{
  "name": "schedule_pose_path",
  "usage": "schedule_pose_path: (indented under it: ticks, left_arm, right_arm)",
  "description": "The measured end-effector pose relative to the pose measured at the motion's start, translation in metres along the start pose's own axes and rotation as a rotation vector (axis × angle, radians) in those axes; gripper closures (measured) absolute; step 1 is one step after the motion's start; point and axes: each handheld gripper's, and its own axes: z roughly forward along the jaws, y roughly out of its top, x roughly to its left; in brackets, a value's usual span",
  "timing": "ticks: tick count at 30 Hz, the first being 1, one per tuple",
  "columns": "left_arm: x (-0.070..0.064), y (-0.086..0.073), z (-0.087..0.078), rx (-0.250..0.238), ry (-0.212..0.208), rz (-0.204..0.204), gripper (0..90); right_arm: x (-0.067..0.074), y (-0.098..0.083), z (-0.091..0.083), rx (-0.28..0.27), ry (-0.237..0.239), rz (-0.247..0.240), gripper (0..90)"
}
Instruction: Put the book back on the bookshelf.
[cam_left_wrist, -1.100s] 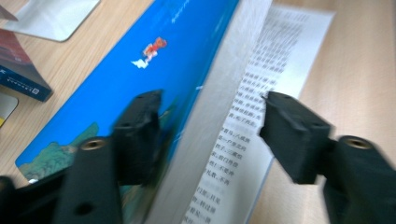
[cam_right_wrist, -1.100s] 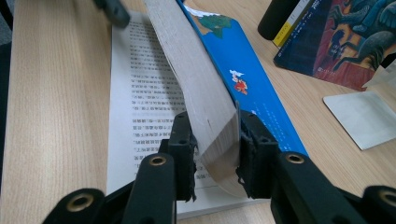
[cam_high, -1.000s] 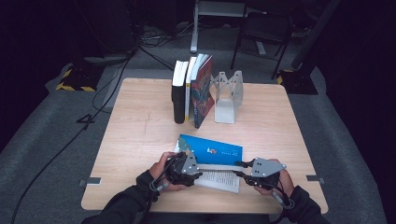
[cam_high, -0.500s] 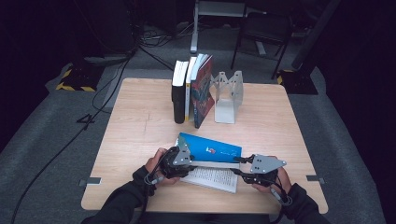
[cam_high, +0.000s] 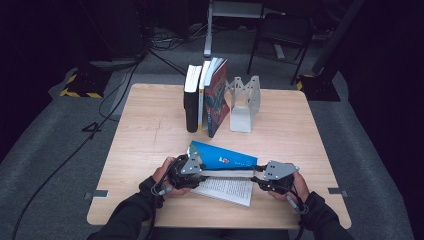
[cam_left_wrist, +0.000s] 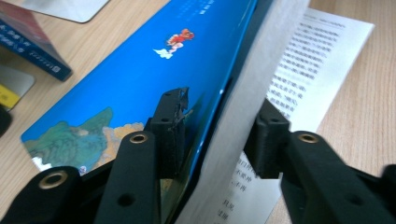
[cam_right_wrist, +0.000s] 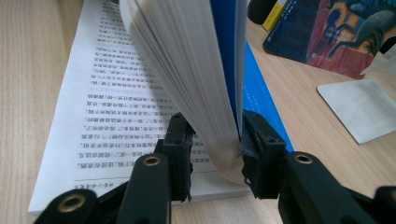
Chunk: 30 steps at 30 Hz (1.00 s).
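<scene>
Wooden tabletop (cam_high: 150, 130) sits in a dark room with grey floor around it. At its near edge 1 blue book (cam_high: 225, 156) lies open, its printed pages (cam_high: 227, 189) flat on the wood and its blue cover with a thick sheaf of leaves raised. 2 grippers meet it: the left gripper (cam_left_wrist: 219, 123), on the book's left end, has just been opening, its jaws either side of cover and sheaf; the right gripper (cam_right_wrist: 215, 142), on the right end, has just been closing and pinches the sheaf. Farther off, 3 books (cam_high: 202, 95) stand upright, with 1 grey metal bookend (cam_high: 244, 102) just right of them.
</scene>
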Motion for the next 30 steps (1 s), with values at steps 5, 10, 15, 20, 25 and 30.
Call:
schedule_pose_path:
  ticks: [5, 10, 15, 20, 25, 30]
  left_arm:
    - [-0.013, 0.007, 0.001, 0.011, 0.003, 0.012, 50.4]
    - [-0.032, 0.017, 0.003, 0.017, -0.013, 0.045, 47.6]
    - [-0.034, 0.015, 0.004, 0.014, 0.007, 0.015, 48.1]
    - [-0.034, 0.013, 0.004, -0.002, 0.016, 0.024, 58.7]
    - [-0.028, 0.008, 0.005, -0.034, -0.03, -0.057, 63.6]
    - [-0.025, 0.007, 0.002, -0.074, -0.036, -0.084, 66.1]
  right_arm:
    - [0.01, 0.008, 0.0, 0.002, -0.002, -0.03, 66.8]
    - [0.033, 0.021, 0.002, -0.006, 0.045, -0.109, 71.3]
    - [0.039, 0.026, 0.003, -0.003, 0.05, -0.116, 71.4]
    - [0.038, 0.026, 0.003, -0.01, 0.047, -0.103, 70.8]
    - [0.034, 0.024, 0.002, -0.042, 0.053, -0.075, 66.1]
    - [0.017, 0.017, -0.004, -0.089, 0.042, 0.04, 49.3]
